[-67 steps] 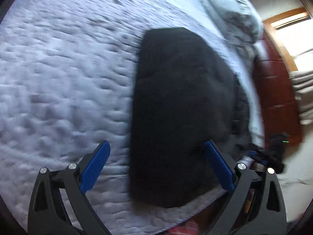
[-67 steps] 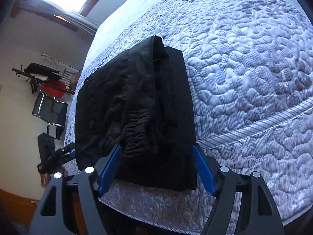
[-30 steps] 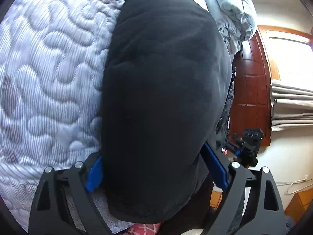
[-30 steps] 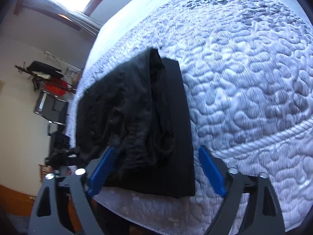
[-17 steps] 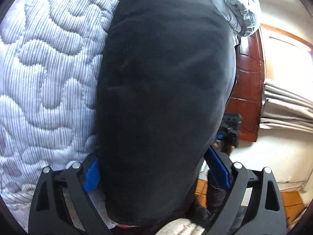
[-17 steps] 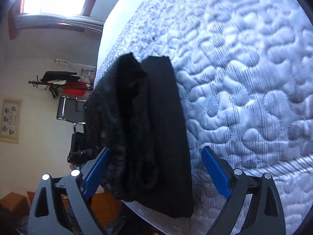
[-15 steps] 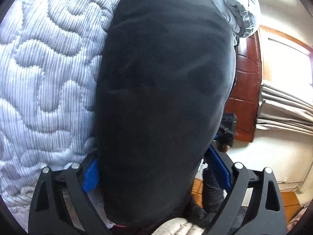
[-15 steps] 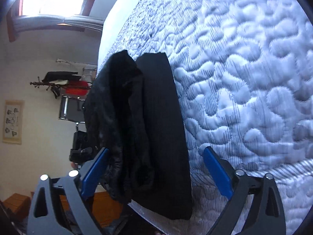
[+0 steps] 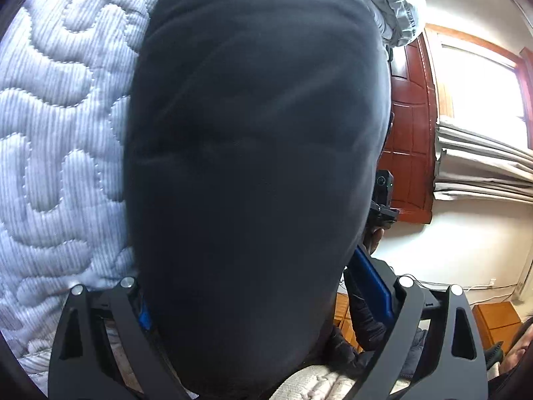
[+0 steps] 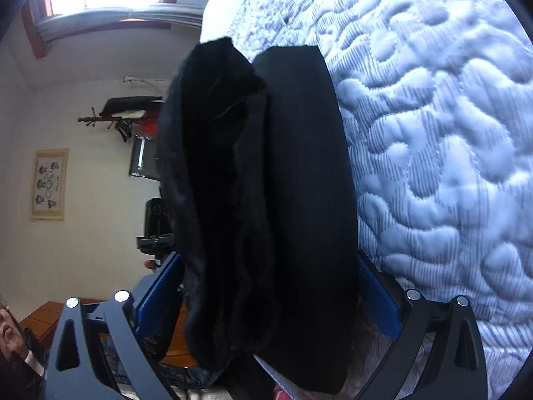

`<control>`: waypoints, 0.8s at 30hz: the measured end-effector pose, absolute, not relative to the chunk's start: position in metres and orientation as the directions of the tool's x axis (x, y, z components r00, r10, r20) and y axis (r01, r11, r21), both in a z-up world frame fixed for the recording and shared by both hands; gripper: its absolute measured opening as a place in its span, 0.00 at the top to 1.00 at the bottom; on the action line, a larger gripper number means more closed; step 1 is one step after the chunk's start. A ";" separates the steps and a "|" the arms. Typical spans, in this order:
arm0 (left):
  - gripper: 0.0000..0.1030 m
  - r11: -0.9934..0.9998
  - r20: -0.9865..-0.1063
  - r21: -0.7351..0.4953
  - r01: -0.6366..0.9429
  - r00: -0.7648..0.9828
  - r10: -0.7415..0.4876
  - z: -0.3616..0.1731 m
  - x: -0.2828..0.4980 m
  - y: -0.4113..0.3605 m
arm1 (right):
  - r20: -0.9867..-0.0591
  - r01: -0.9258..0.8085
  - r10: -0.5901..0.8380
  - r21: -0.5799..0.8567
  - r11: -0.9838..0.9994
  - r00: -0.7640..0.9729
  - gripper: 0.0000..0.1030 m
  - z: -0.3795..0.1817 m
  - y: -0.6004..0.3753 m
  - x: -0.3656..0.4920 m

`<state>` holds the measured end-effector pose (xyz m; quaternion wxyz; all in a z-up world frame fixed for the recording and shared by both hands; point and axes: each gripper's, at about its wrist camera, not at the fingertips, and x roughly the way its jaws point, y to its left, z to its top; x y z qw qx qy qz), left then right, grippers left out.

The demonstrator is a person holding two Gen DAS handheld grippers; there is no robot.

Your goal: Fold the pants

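We held both tongs at near edge of bed. Left tongs stood wide, not pinching; pants lay between blue pads, near end right at us. Right tongs stood wide too, pants between pads, no pinch seen. Pants lay folded, long way running straight off from us, up bed. Both tongs sat at same near end, neither closer. Far off: pillow, wood door.
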<state>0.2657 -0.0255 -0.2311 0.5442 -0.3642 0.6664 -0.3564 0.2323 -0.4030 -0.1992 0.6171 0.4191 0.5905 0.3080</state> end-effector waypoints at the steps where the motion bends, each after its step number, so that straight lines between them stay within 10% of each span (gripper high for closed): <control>1: 0.11 0.483 -0.468 -0.870 -0.099 -0.144 -0.872 -0.230 0.267 -0.029 | -0.472 0.119 0.875 0.880 0.460 0.111 0.03 -0.200 -0.402 0.234; 16: 0.19 0.495 -0.481 -0.861 -0.115 -0.130 -0.867 -0.236 0.267 -0.036 | -0.504 0.103 0.854 0.863 0.494 0.132 0.04 -0.193 -0.386 0.240; 24: 0.45 0.500 -0.490 -0.860 -0.107 -0.102 -0.865 -0.233 0.263 -0.029 | -0.512 0.050 0.835 0.857 0.513 0.201 0.39 -0.168 -0.380 0.223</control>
